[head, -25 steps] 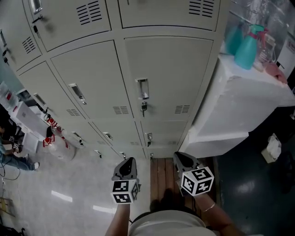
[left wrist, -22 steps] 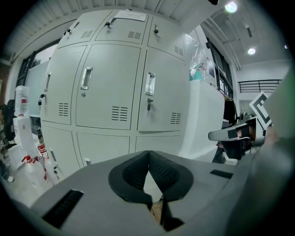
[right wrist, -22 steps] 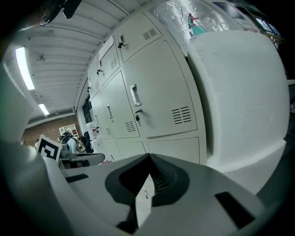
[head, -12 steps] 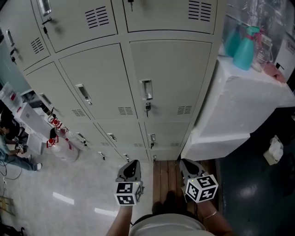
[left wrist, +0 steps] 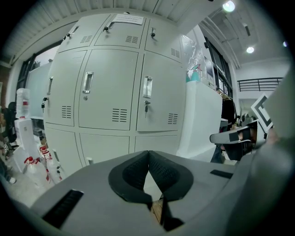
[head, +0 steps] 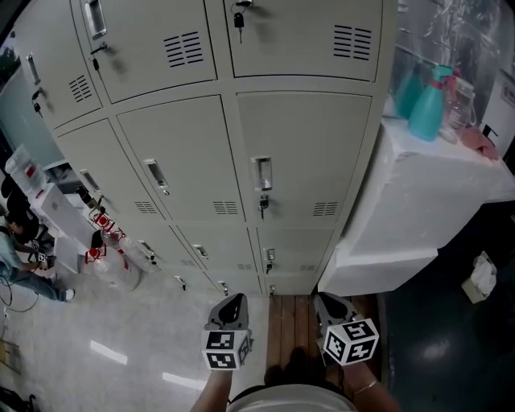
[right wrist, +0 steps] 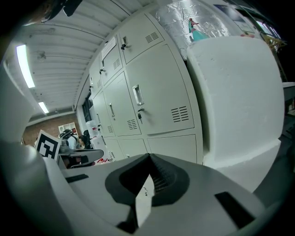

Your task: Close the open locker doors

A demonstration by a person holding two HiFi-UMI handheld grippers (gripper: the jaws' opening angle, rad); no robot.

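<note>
We are drawing back from the lockers [head: 298, 161], bringing more of them into the head view; every door [head: 181, 157] in sight is sitting flush. We are carrying the left gripper [head: 233, 300] and right gripper [head: 325, 299] low, jaws pressed together on nothing. The closing is probably finishing here.

Industrial workspace or lab: I face banked grey steel lockers [head: 306, 161], a spray bottle [head: 424, 105] on a draped bench [head: 426, 189], and a ceiling strip light [right wrist: 25, 64].

Head view: left gripper [head: 232, 301] and right gripper [head: 327, 300] sit lower in frame, drawn back from the lockers [head: 302, 153]; more of the upper row shows (a key [head: 238, 18] now fully in view)
</note>
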